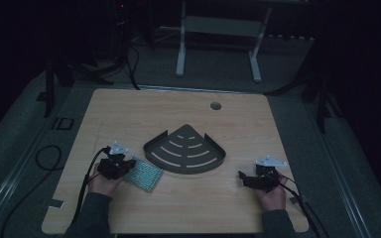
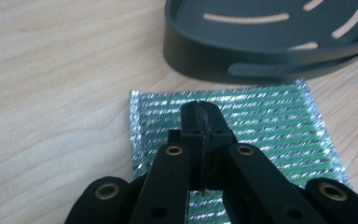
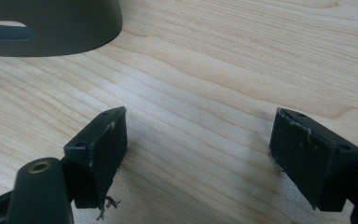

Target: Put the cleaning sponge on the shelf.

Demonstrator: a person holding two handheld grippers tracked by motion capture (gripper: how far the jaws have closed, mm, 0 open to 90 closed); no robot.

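My left gripper, jaws pressed together with nothing between them, sits over the green foil pouch, which lies flat on the table just beside the dark slotted tray. My right gripper, jaws wide apart and empty, rests over bare wood right of the tray.
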